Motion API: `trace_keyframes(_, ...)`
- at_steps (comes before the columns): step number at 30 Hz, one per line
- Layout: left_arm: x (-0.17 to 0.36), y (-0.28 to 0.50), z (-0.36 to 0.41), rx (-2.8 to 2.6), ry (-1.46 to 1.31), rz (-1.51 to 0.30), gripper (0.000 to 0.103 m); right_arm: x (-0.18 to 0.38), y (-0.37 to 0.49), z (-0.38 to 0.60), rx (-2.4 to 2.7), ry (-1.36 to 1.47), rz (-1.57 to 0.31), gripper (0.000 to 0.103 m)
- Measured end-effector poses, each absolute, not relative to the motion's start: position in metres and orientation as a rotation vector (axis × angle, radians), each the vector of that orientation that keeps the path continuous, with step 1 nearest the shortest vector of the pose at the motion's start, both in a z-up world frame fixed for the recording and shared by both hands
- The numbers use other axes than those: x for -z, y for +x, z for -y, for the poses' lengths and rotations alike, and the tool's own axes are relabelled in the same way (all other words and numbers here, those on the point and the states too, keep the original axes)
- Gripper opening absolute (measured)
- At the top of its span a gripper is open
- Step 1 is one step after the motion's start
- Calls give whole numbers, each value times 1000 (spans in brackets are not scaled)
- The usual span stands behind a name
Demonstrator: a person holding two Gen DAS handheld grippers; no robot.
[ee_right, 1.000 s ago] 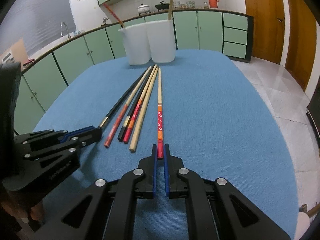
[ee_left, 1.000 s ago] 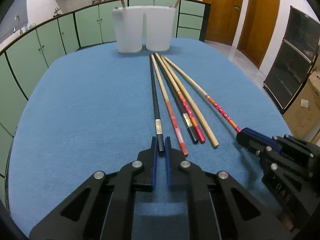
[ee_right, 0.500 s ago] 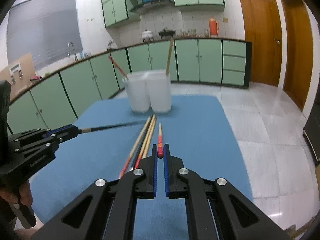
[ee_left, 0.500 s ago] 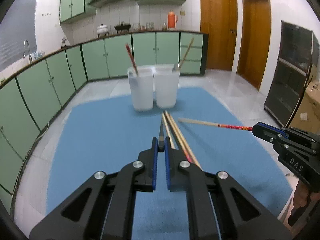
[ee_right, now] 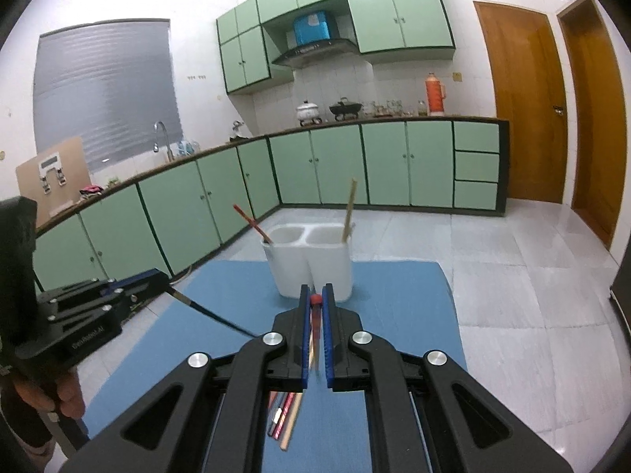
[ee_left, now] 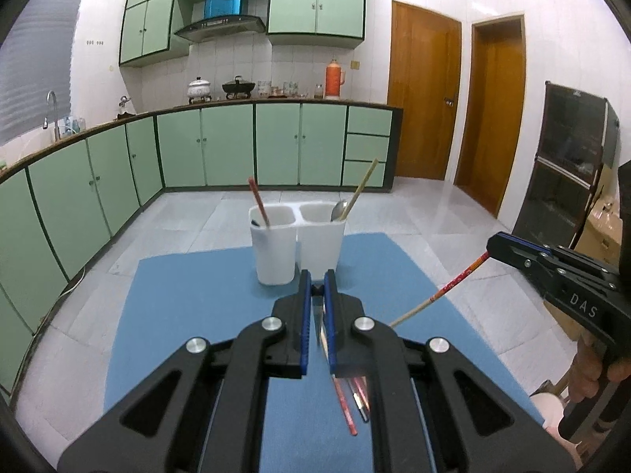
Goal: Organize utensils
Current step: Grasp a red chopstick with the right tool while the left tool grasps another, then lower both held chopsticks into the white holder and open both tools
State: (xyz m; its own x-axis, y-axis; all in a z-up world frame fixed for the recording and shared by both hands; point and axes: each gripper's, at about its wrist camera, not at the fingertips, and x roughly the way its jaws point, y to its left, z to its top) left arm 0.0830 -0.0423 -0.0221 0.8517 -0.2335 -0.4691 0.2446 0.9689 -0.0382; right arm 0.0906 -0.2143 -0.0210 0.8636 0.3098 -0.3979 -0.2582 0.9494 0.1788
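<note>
Smooth white plastic twin-cup utensil holder (ee_left: pixel 296 245) upright at the far end of a flat blue cloth-covered table (ee_left: pixel 189 307). Left cup: one slim red chopstick (ee_left: pixel 258 202), leaning. Right cup: a pale bamboo chopstick (ee_left: pixel 362 187) and a shiny metal spoon (ee_left: pixel 338 210). Loose chopsticks (ee_right: pixel 284 414), red, dark and plain wood, side by side flat on the cloth below the grippers.

Left gripper (ee_left: pixel 316 288), black frame with ribbed blue pads: nearly closed, pinching the end of a thin black chopstick (ee_right: pixel 209 312), raised off the table. Right gripper (ee_right: pixel 314 298): likewise nearly closed, clamped on the red-tipped end of a red-patterned wooden chopstick (ee_left: pixel 441 296), lifted and slanting down toward the cloth.
</note>
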Motion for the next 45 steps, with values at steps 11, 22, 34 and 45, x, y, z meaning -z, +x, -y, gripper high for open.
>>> trace_keyframes(11, -11, 89, 42, 270, 12, -410, 6, -10, 110, 214, -338, 98, -393, 6)
trace_keyframes(22, -39, 106, 46, 267, 9, -325, 6, -41, 126, 210, -346, 68, -328, 6)
trace_keyframes(34, -87, 129, 51, 253, -11, -189, 6, -80, 154, 210, -331, 61, -244, 6)
trace_keyframes(45, -119, 172, 64, 219, -21, -81, 6, -100, 197, 206, -300, 53, -207, 6)
